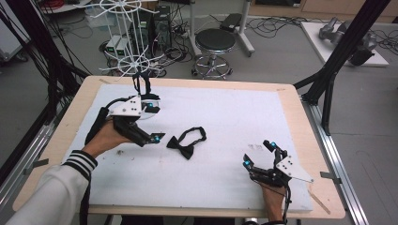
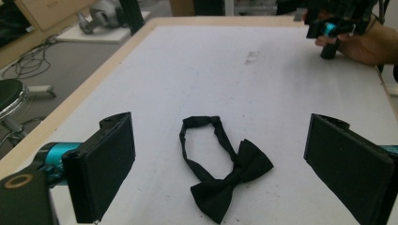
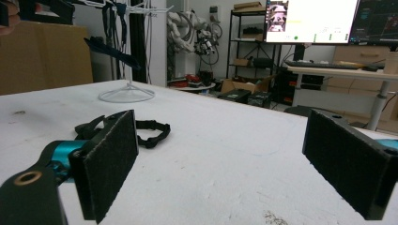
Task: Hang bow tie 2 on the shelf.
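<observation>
Black bow tie flat on the white tabletop, long axis running 1 to 7 o'clock, bow at 7, my left tongs spread just at its 9 o'clock, my right tongs spread, well apart at 4 o'clock.

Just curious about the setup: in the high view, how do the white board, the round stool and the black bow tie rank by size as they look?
1. White board, by far.
2. Stool, though it stands farther off.
3. Bow tie, smallest.
</observation>
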